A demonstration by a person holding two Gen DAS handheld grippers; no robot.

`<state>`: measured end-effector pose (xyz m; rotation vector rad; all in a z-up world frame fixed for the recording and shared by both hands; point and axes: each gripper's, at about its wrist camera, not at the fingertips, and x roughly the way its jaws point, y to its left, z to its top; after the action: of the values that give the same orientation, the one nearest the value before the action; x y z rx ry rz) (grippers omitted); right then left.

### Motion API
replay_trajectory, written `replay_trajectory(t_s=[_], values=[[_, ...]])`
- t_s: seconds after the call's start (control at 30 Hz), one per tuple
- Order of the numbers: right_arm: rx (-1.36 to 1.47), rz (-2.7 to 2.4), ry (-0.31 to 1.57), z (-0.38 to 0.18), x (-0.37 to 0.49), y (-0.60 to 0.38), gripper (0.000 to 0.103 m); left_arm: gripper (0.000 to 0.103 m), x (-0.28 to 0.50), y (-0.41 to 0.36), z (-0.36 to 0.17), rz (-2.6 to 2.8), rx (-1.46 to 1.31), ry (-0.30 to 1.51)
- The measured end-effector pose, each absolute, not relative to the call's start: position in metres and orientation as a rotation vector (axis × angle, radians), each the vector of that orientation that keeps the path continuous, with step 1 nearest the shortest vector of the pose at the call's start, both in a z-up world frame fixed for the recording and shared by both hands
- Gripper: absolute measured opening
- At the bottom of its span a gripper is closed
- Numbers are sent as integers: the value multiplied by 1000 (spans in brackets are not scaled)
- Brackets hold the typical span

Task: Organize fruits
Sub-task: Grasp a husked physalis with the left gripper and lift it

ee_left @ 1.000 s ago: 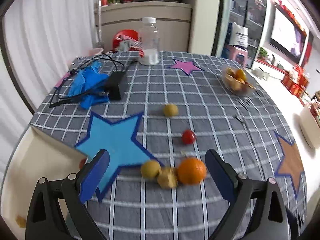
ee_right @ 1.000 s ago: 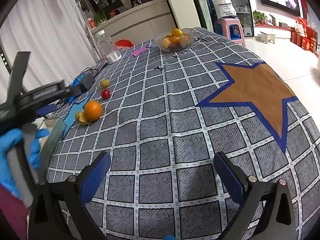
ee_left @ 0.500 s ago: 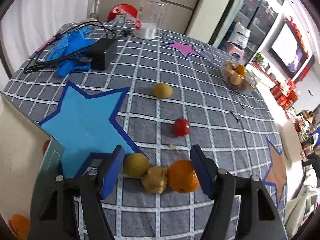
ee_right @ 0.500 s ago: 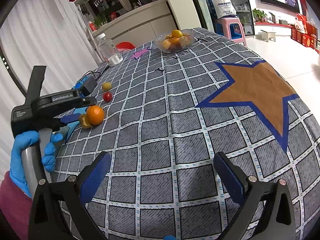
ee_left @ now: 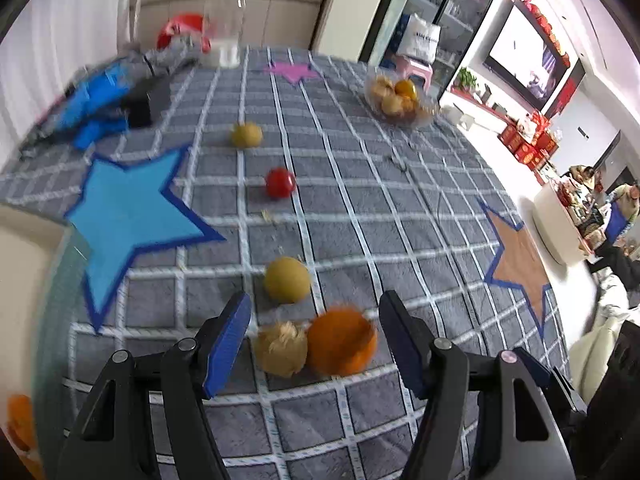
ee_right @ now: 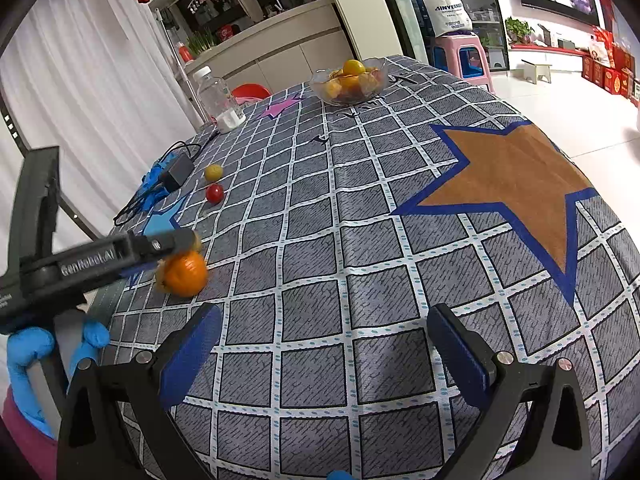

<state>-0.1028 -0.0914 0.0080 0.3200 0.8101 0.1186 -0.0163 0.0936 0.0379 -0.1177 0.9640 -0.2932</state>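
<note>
My left gripper (ee_left: 316, 320) is open, its jaws on either side of an orange (ee_left: 342, 341) and a papery husked fruit (ee_left: 281, 348) on the checked tablecloth. A yellow-green fruit (ee_left: 287, 279) lies just beyond them, then a red tomato (ee_left: 280, 182) and another yellow fruit (ee_left: 247, 135). A glass bowl of fruit (ee_left: 398, 98) stands far right. In the right wrist view the orange (ee_right: 186, 273) sits under the left gripper's body (ee_right: 96, 258); my right gripper (ee_right: 324, 332) is open and empty over bare cloth. The bowl (ee_right: 349, 81) is at the far side.
A clear bottle (ee_left: 226, 24), a black power adapter with cable (ee_left: 146, 96) and blue gloves (ee_left: 94, 100) lie at the far left. A tray edge (ee_left: 24, 248) sits at the left with an orange piece (ee_left: 18, 424). The table edge drops off at right.
My left gripper has moved forward and swung right, so the orange and husked fruit now lie between its jaws. The right gripper has barely moved.
</note>
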Motion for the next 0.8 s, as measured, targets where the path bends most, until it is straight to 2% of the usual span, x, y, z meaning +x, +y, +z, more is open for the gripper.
replay_trajectory(t_s=[0.23, 0.8], values=[[320, 118, 810, 8, -103, -91, 103, 70, 0, 92, 18, -283, -142, 1036], [317, 114, 811, 8, -102, -90, 103, 69, -69, 75, 13, -347, 110, 933]])
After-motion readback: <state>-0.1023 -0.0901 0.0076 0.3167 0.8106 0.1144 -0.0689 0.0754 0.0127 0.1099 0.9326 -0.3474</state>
